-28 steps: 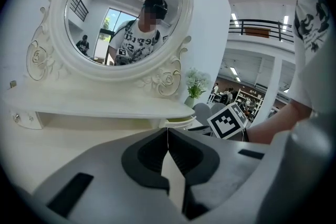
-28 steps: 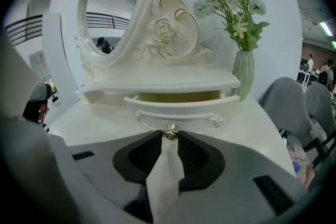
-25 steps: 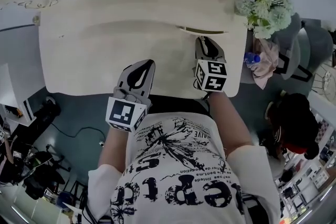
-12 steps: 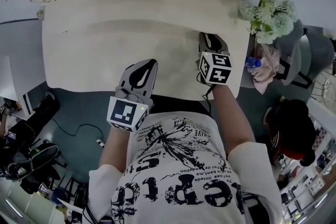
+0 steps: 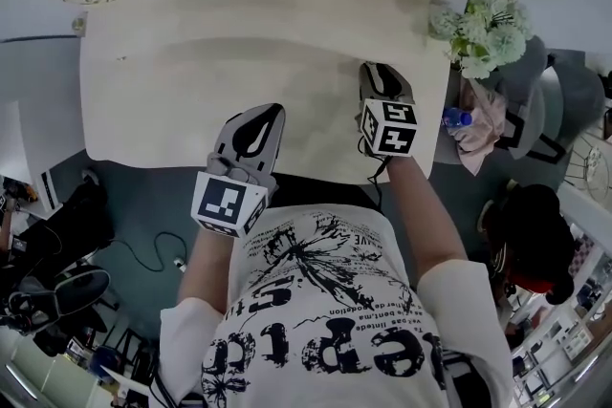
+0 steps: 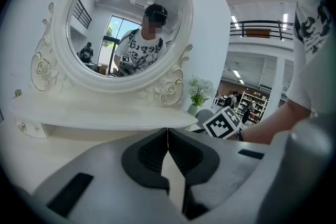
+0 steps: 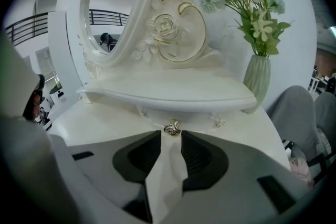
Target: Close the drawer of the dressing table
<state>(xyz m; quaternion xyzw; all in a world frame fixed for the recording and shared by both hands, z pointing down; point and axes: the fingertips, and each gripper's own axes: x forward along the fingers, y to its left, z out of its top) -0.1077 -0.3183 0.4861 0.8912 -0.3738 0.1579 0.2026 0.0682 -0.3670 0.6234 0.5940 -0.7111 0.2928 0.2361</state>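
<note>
The white dressing table (image 5: 191,81) fills the top of the head view. Its small drawer (image 7: 181,113) sits under the curved shelf, front flush with no gap showing. The metal drawer knob (image 7: 171,127) lies between the tips of my right gripper (image 7: 171,135), whose jaws are opening and stand slightly apart from it. From the head view, the right gripper (image 5: 376,72) points at the shelf's base. My left gripper (image 5: 271,114) hovers over the table's front edge, shut with nothing in it; its tips meet (image 6: 168,131).
An oval mirror (image 6: 123,18) stands on the table's back. A vase of pale flowers (image 5: 478,24) occupies the right end, and a blue-capped bottle (image 5: 457,118) lies on cloth beside it. A person (image 5: 535,225) sits at the right. Cables lie on the floor at left.
The dark gap at the drawer's top edge has vanished as the drawer went in under the shelf. My right gripper moved slightly toward the mirror. The left gripper stayed put.
</note>
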